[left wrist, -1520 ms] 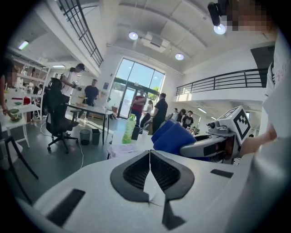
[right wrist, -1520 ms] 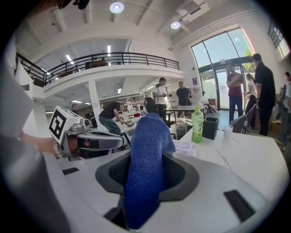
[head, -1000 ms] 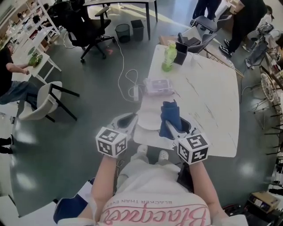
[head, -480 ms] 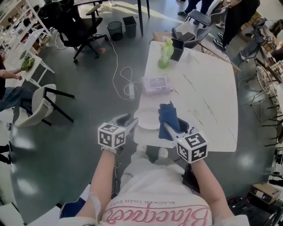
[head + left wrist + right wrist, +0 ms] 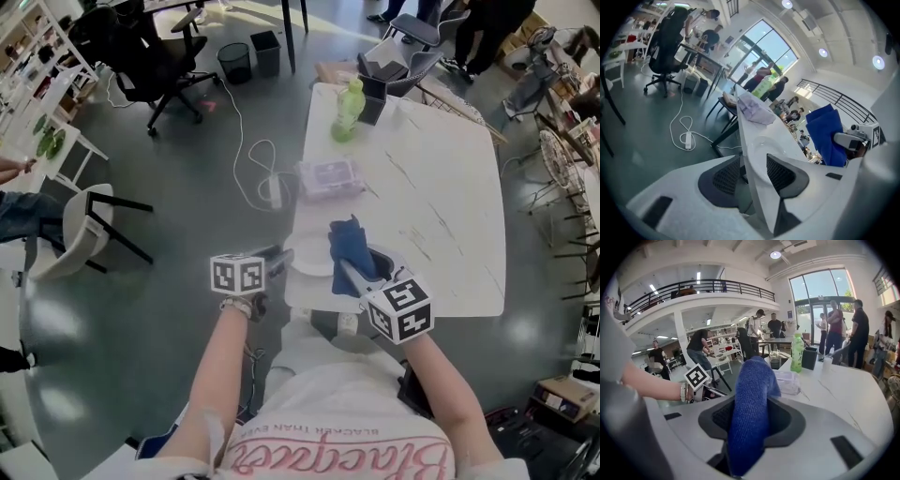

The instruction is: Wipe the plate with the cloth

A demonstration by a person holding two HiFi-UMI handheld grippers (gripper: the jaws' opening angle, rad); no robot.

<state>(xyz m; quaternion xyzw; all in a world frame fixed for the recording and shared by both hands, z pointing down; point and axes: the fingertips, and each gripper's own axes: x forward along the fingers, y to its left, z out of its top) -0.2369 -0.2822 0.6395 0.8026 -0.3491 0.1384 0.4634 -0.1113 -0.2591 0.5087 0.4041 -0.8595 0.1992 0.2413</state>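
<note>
The right tool [image 5: 347, 269] is pinched shut on the blue cloth [image 5: 352, 246]. The cloth fills the gap between its jaws and stands out past them in a thick, rolled bunch, its long axis running away from the person along the tool's own line. The left tool [image 5: 753, 168] has its jaws spread. They have just been opening, and the near edge of the white bench [image 5: 441, 206] passes between them. The pads do not look pressed on anything.

The plate [image 5: 314, 256] lies flat at the near left corner of the bench, just beyond the left tool's tips and just to the left of the cloth. The cloth's left side hangs at or over the plate's right rim, but I cannot tell whether it touches. So the wipe turns on a short move to the left and down by the right tool, which carries the cloth. The left tool is nearer the plate's near rim and looks placed to steady it.

The plate is round, white and shallow, with a low raised rim. It appears bare, and it shows only faintly against the pale bench.
</note>
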